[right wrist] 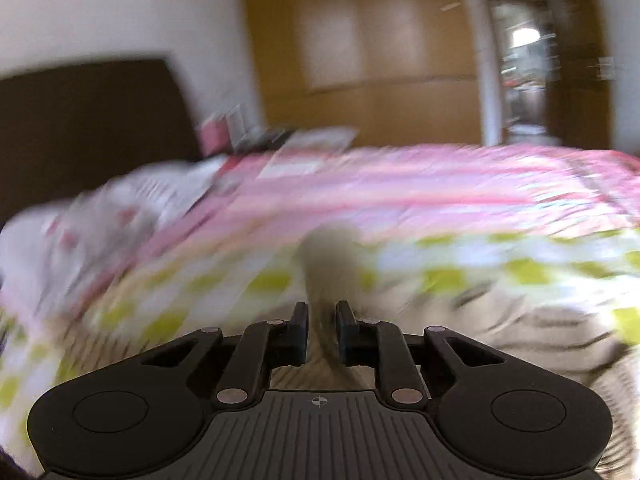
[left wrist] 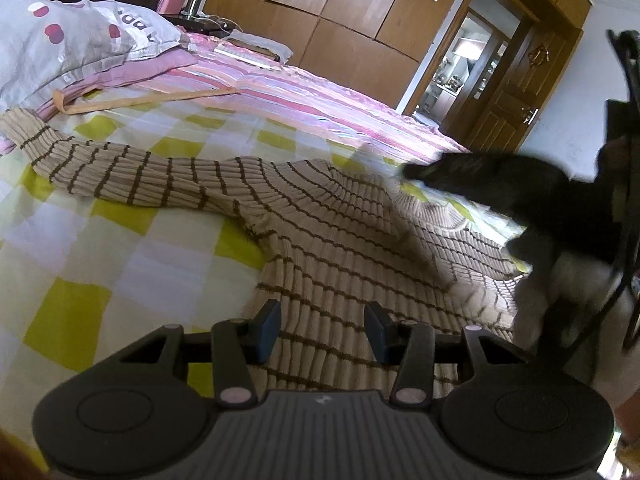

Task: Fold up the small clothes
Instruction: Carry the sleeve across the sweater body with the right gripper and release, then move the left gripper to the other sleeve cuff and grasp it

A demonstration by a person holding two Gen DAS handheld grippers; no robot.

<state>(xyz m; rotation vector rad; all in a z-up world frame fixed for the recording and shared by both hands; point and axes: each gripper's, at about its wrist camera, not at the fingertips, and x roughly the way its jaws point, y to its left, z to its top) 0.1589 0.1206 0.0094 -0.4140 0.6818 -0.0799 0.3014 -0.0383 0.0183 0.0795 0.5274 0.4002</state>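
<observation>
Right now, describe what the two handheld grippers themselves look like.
Both match: the left gripper and right gripper have matte black bodies with a ribbed grey centre plate bearing a small crosshair mark, a round disc at each side, and angled black linkage arms with pale rivets. The jaws are black with blue pads. In the left wrist view, a thin black cable runs by the blurred right gripper.

Striped sweater on checked bed

The beige brown-striped knit sweater lies spread on the yellow-and-white checked bedsheet, one sleeve reaching left toward the grey dotted pillow — behind them the pink striped quilt, then the wooden wardrobe.
</observation>
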